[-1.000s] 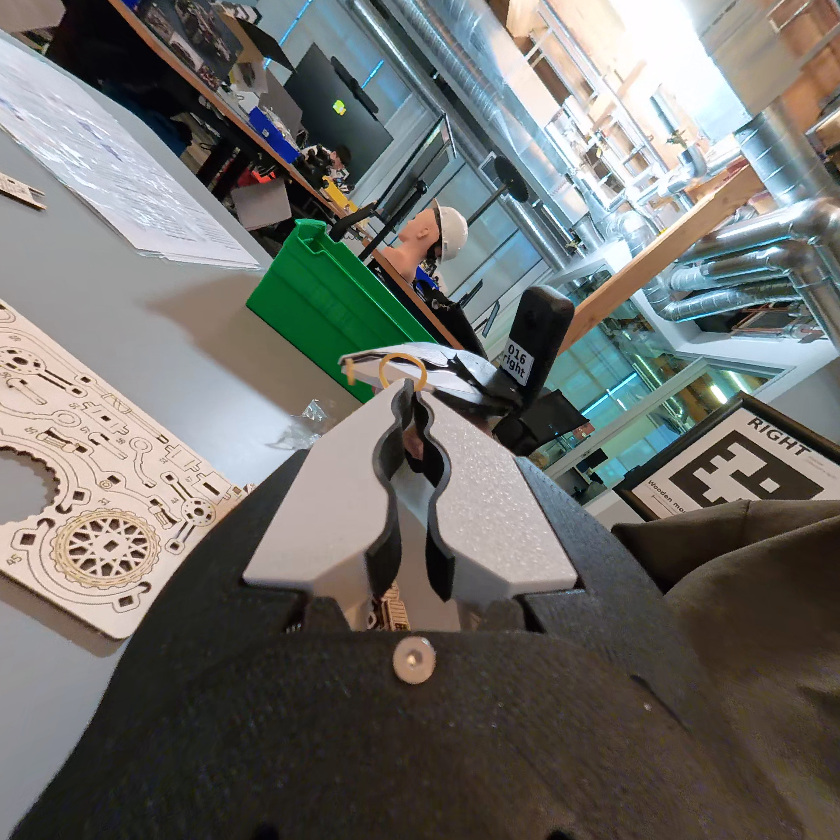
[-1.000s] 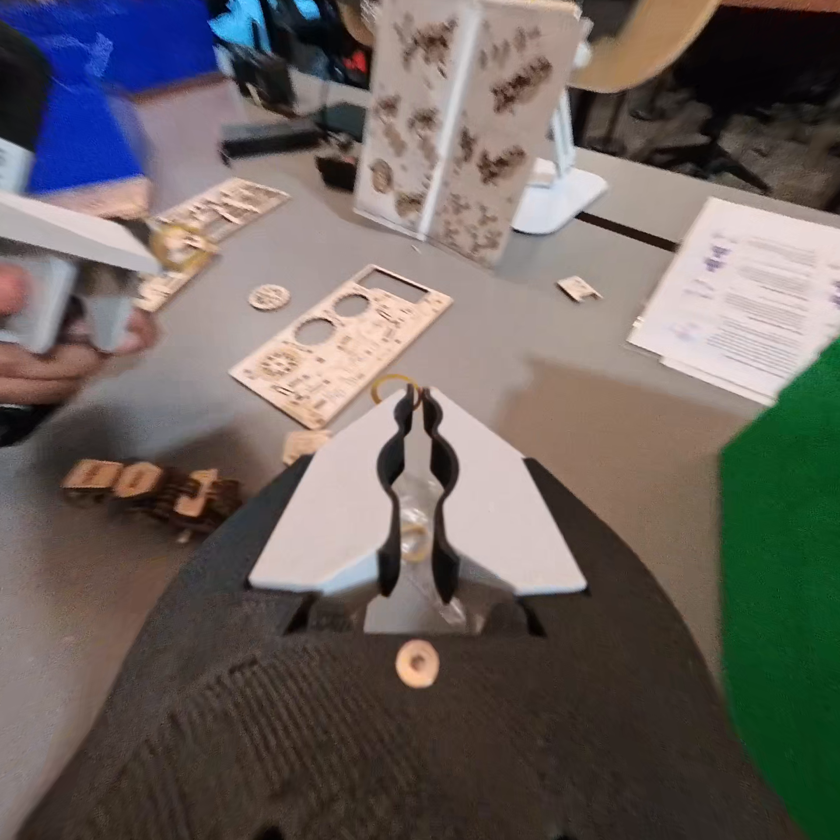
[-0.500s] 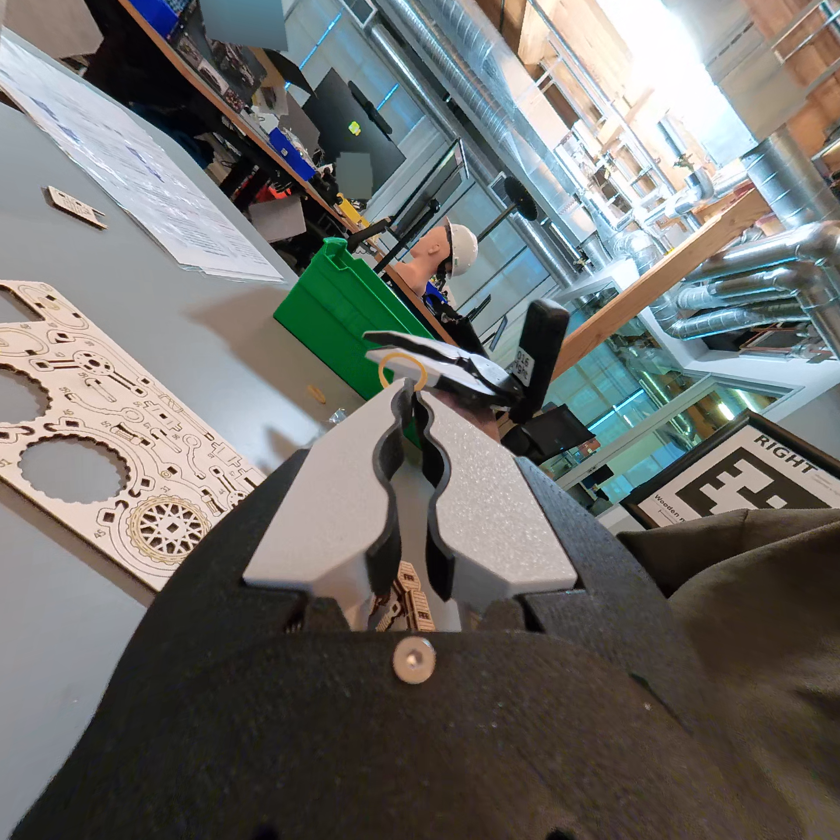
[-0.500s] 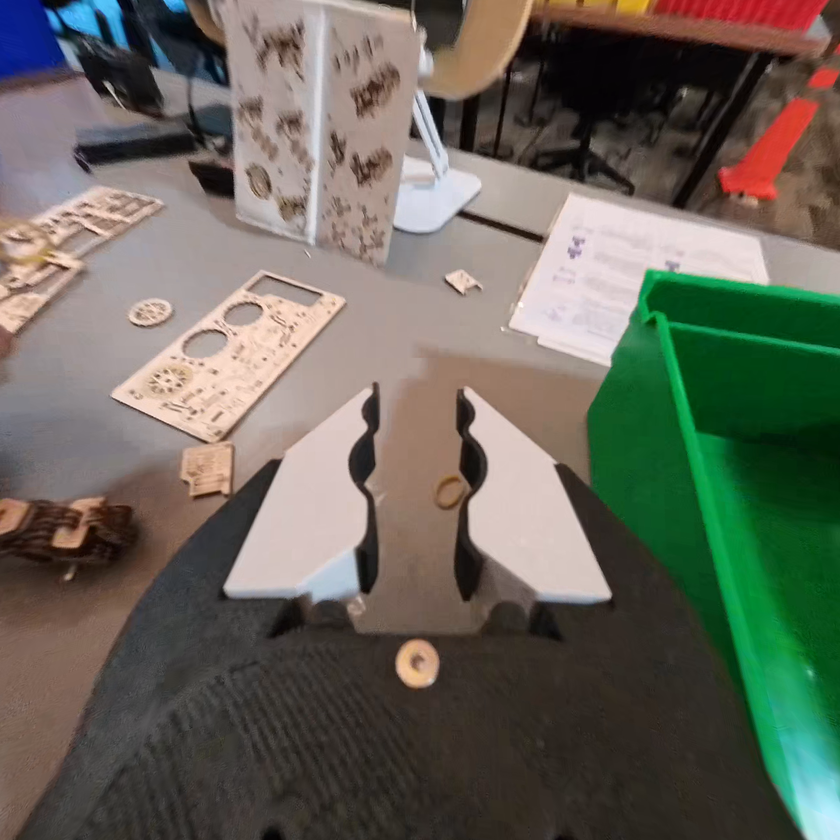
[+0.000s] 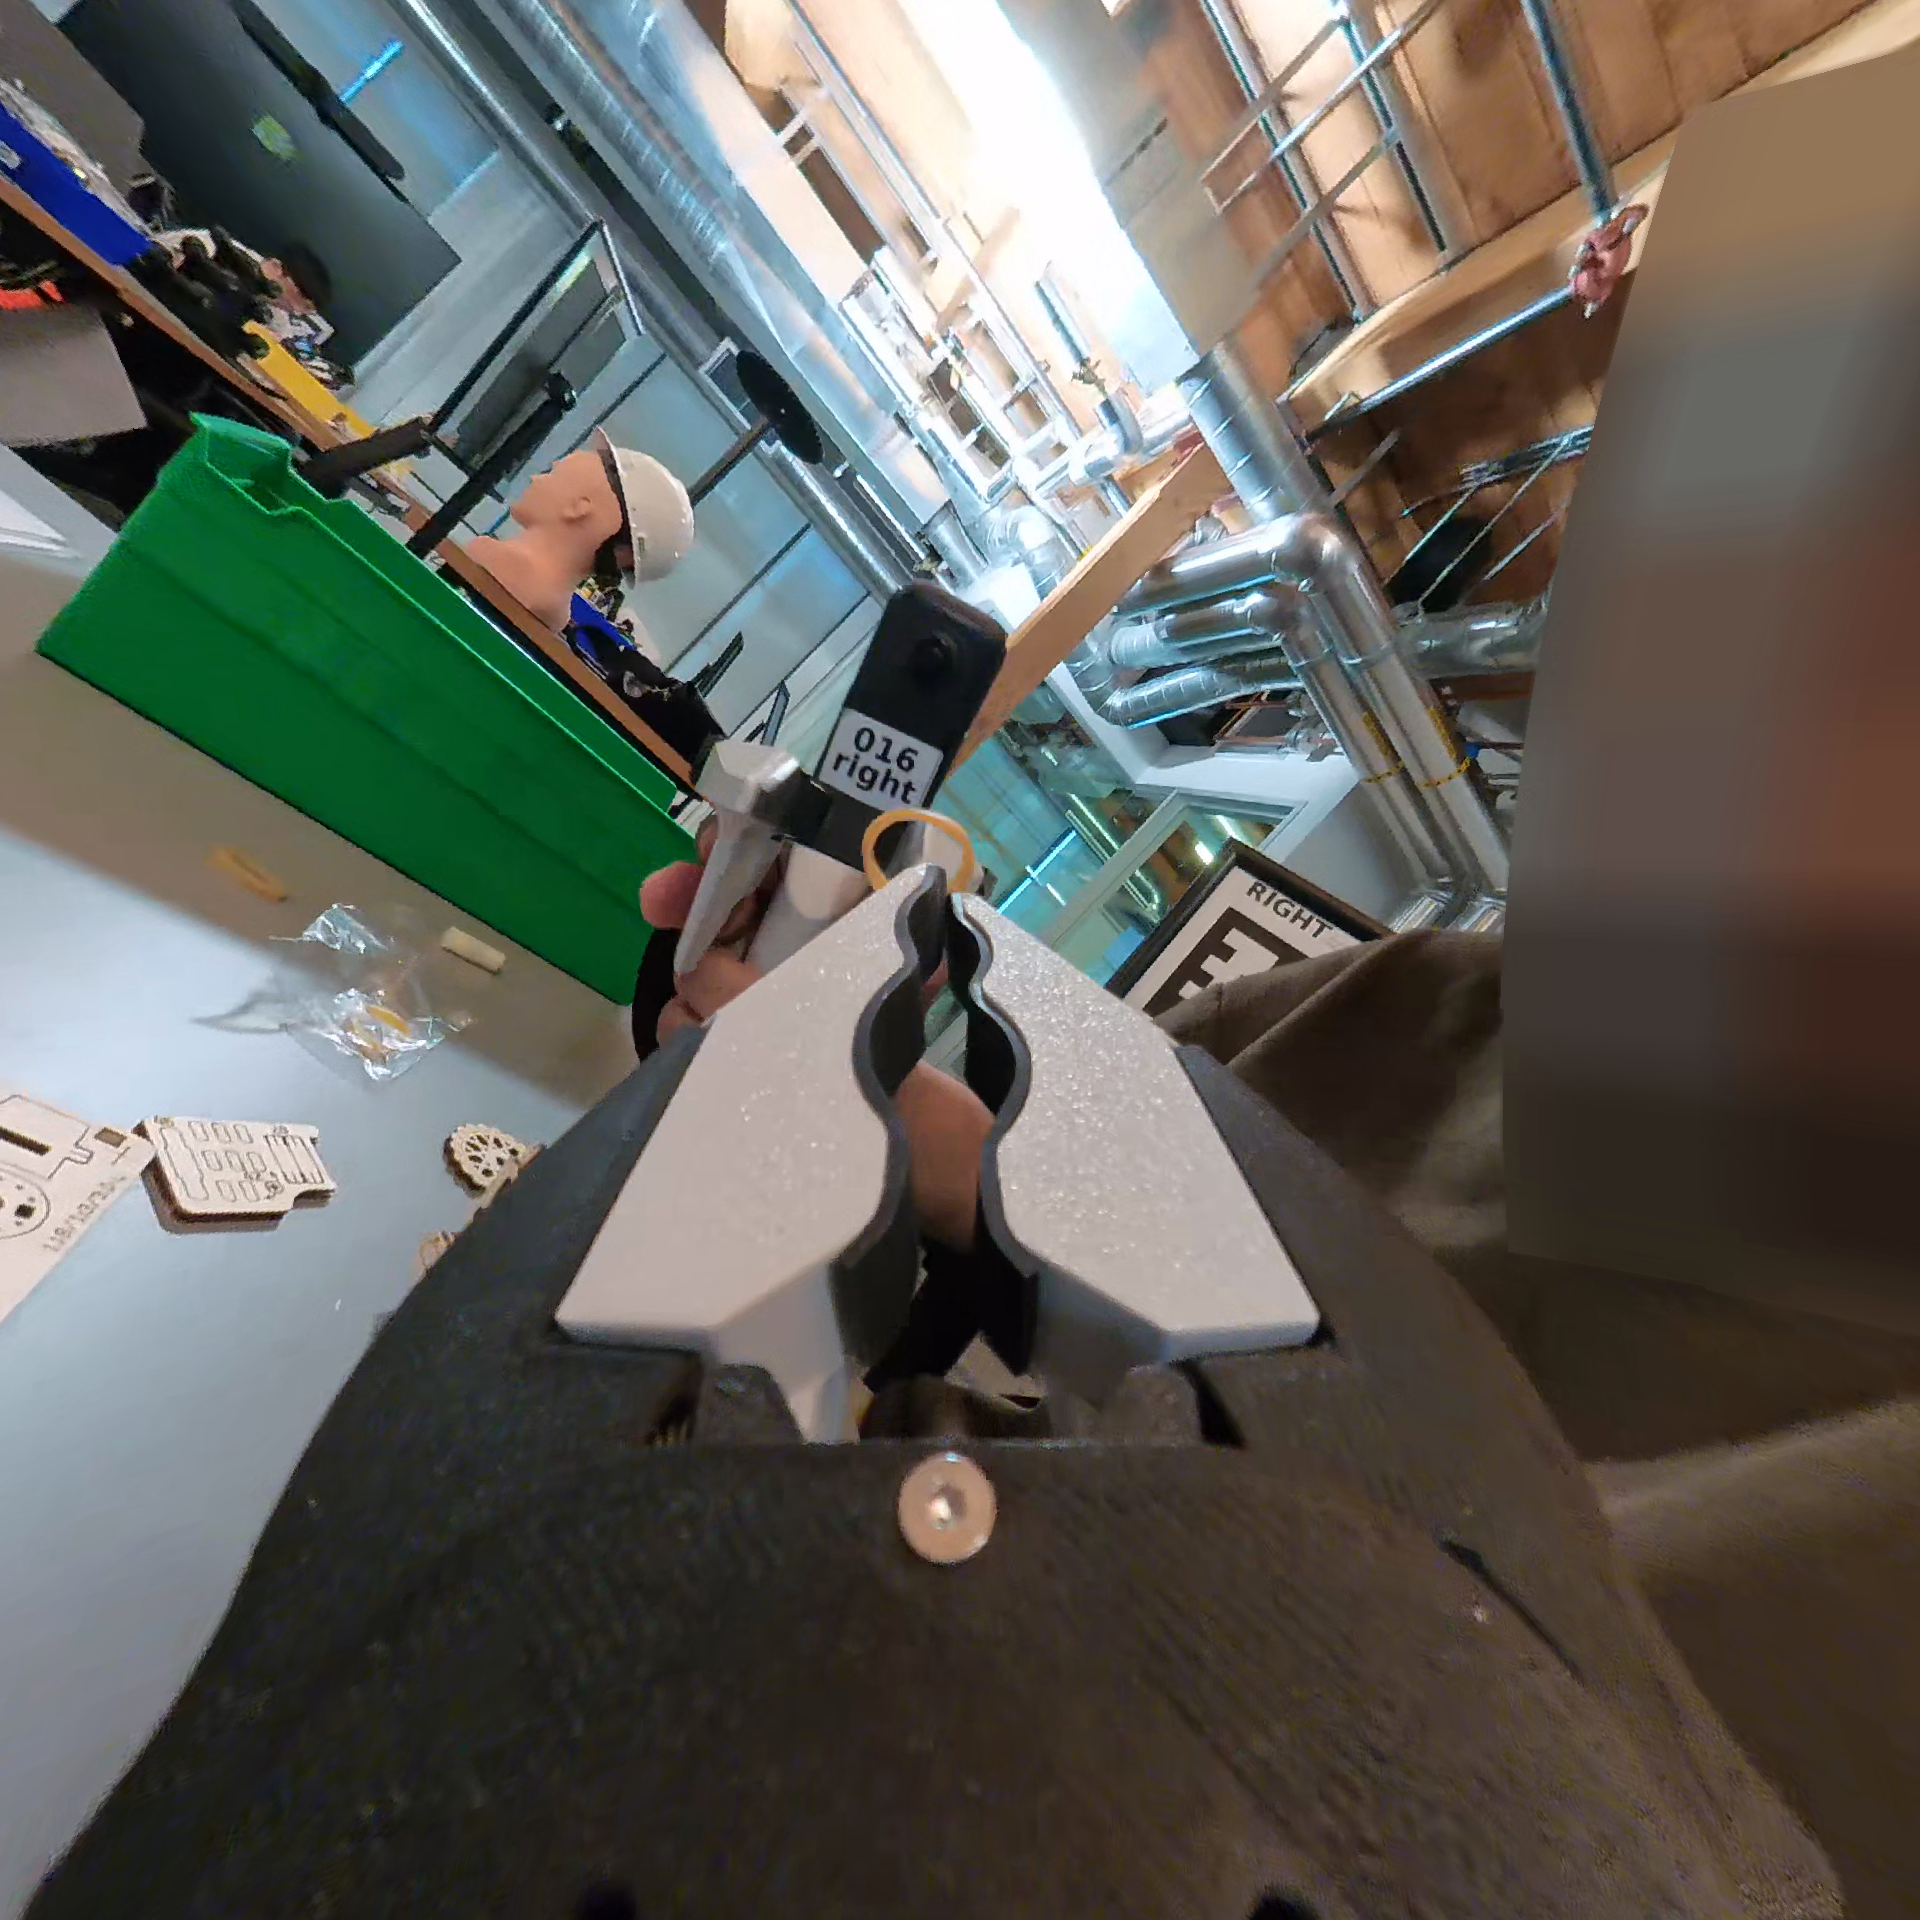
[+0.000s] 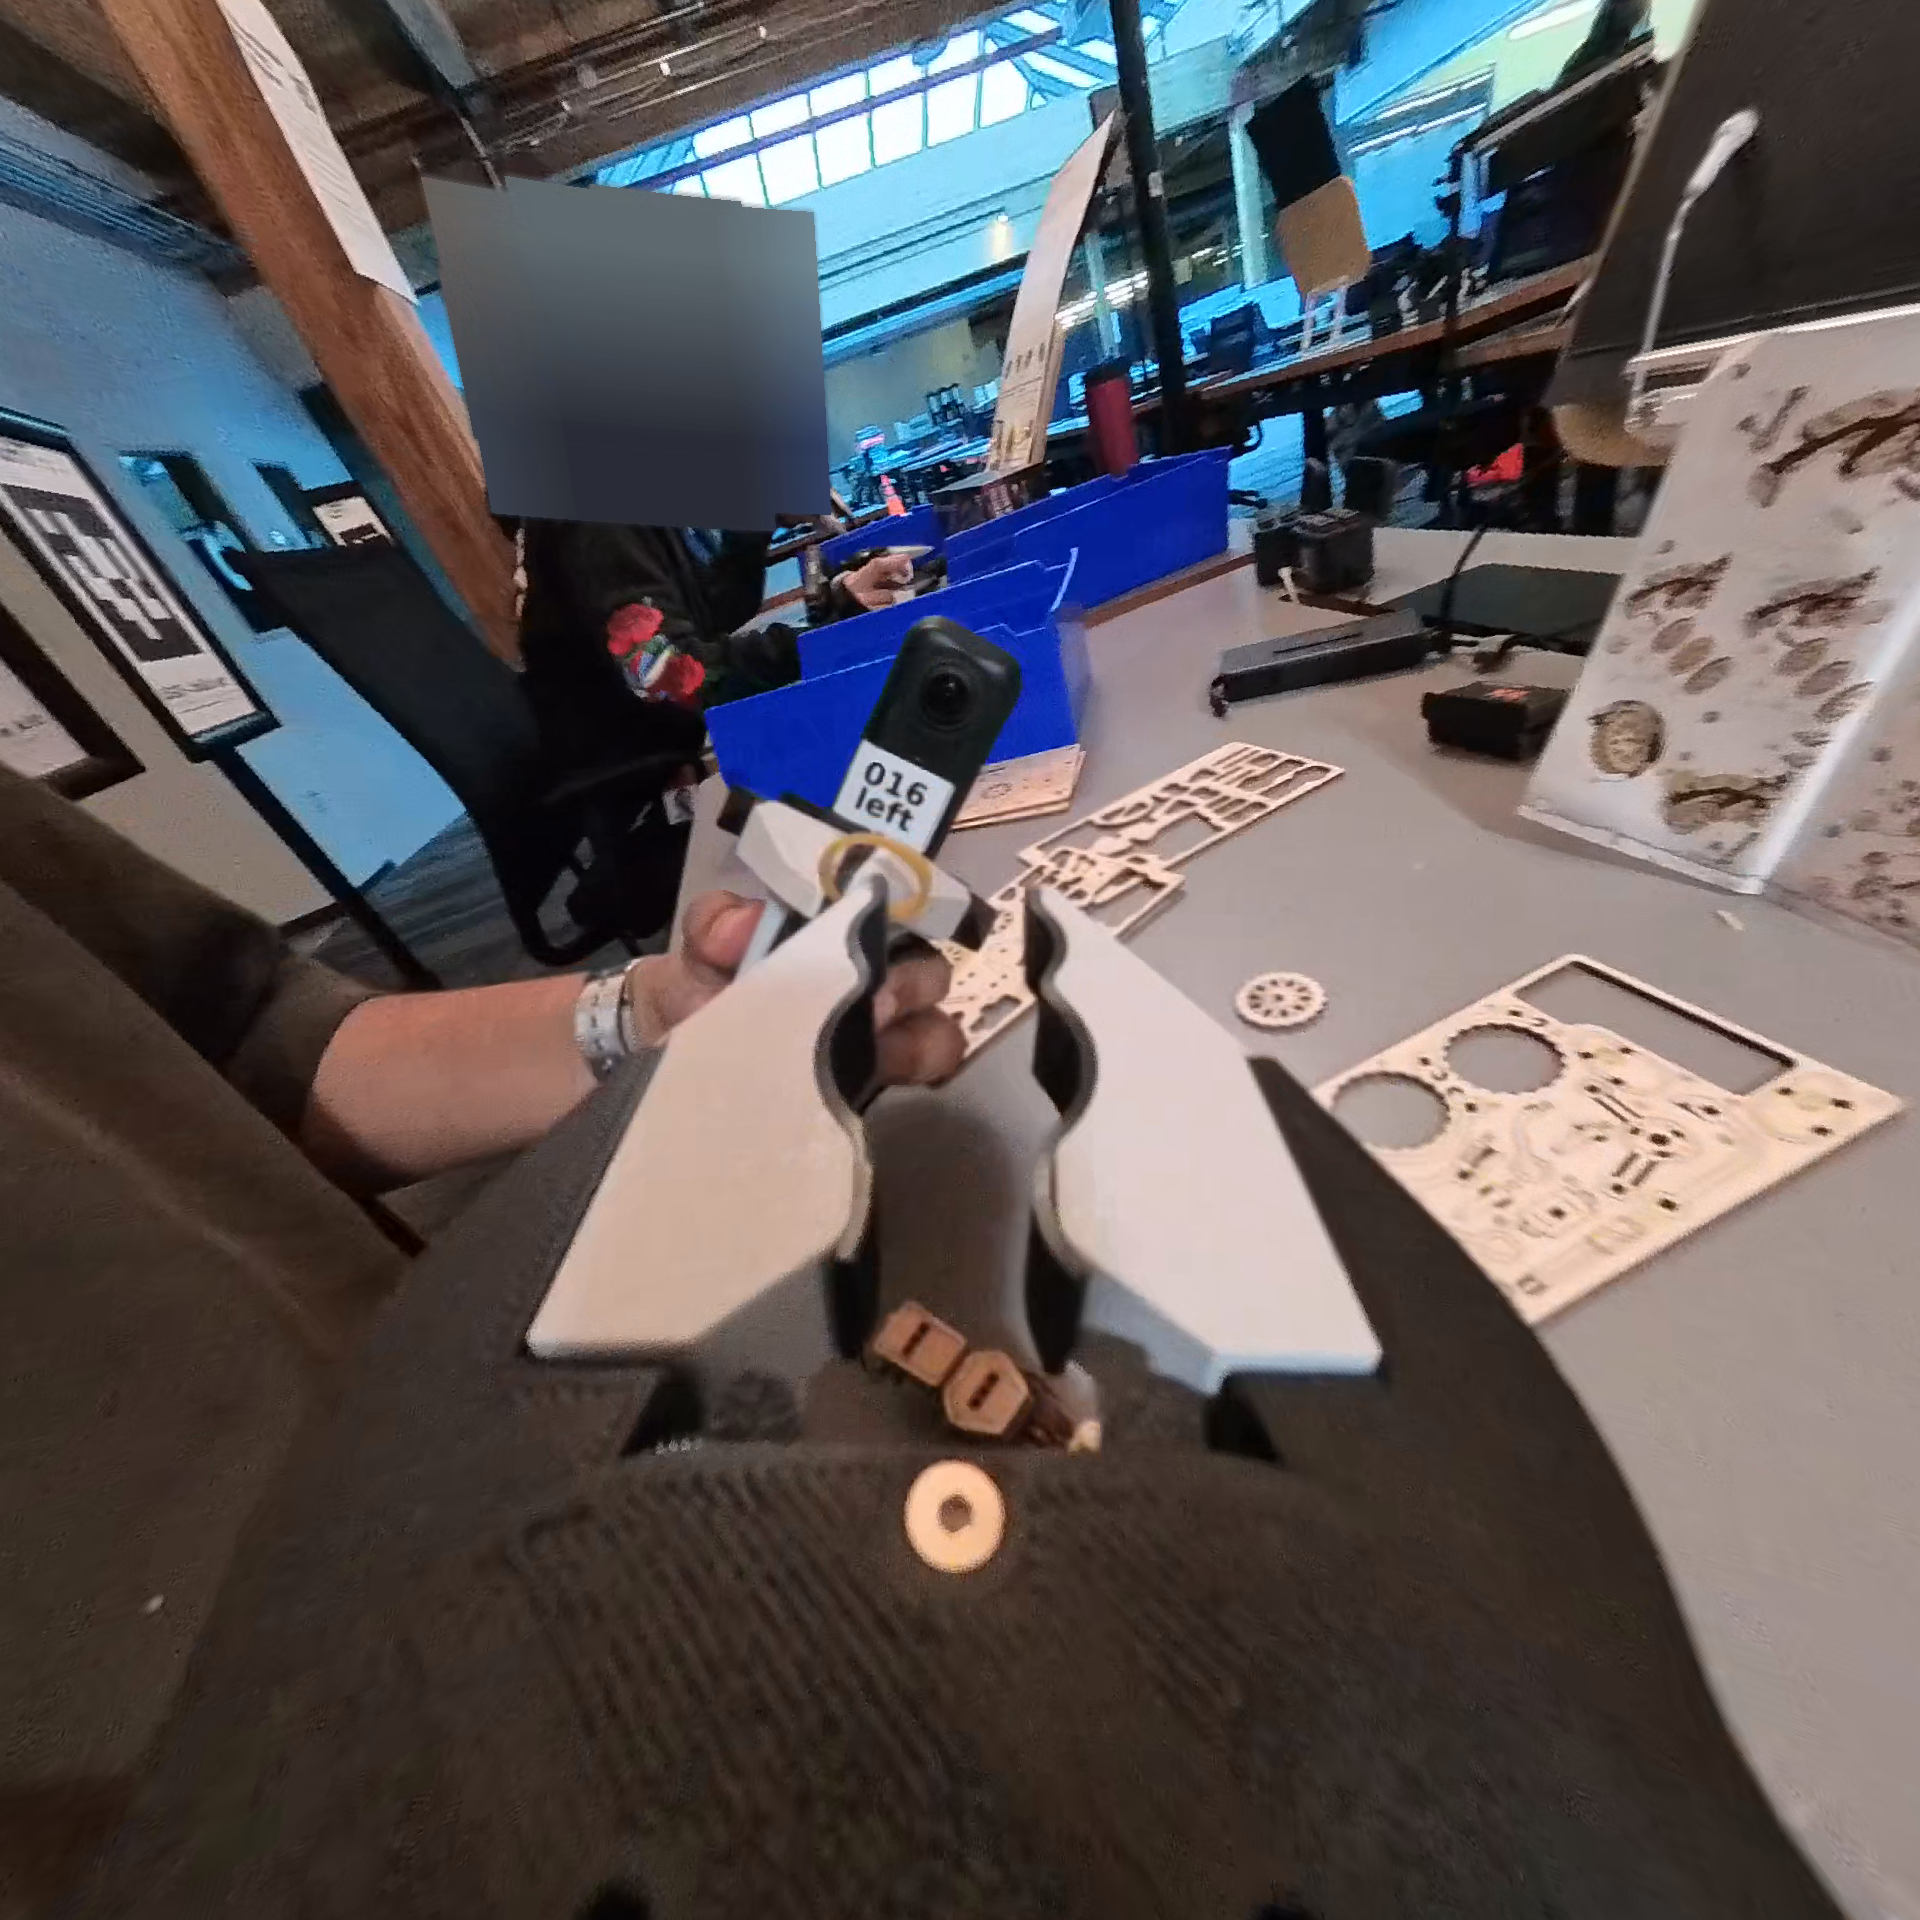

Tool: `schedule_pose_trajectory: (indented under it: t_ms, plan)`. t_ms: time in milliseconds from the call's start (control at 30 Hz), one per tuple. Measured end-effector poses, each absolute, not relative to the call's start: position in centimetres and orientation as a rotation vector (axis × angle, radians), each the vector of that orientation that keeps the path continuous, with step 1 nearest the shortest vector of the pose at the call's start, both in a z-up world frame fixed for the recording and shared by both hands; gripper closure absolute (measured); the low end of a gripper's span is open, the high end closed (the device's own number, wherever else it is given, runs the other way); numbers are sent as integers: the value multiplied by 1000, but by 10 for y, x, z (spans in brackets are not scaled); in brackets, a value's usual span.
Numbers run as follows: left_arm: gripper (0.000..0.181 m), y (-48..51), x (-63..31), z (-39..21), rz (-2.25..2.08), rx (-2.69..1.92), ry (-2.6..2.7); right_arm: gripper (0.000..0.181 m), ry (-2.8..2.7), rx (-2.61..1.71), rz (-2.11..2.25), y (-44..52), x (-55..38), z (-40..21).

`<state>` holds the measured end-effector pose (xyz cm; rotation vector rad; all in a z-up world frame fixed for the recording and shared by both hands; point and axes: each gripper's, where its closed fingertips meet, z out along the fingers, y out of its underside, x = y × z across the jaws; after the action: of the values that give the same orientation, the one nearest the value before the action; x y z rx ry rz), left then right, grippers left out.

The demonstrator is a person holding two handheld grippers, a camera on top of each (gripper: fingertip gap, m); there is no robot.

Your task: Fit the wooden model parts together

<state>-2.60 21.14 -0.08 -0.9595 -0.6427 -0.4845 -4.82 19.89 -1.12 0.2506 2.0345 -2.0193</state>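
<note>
Up close, the left tongs are clenched on a small yellowish ring at their tips, held in the air above the grey worktop. The right tongs stand released, spread apart – one tip meets that ring in the right wrist view. A brown wooden model part shows low between their fingers. Beyond lie 1 loose wooden gear and a punched wooden sheet – flat on the worktop. Farther off sits a green bin.

Left tongs closed; right tongs parted, facing them.
</note>
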Motion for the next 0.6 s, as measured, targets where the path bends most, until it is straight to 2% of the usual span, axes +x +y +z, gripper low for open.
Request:
schedule_pose_trajectory:
  t_ms: [33,167,533,600]
  plan:
    - [181,210,-24,-1,-476,-958,-644,164,2015,230,-1996,195,-43,-11]
    - [181,203,-19,-9,-455,-976,-678,181,1936,191,-1944,183,-34,-9]
    - [181,180,-30,-27,-240,-1029,-827,181,2163,301,-1949,180,-66,-23]
    - [173,178,-34,-29,-206,-1028,-853,181,2235,293,-1931,177,-65,-31]
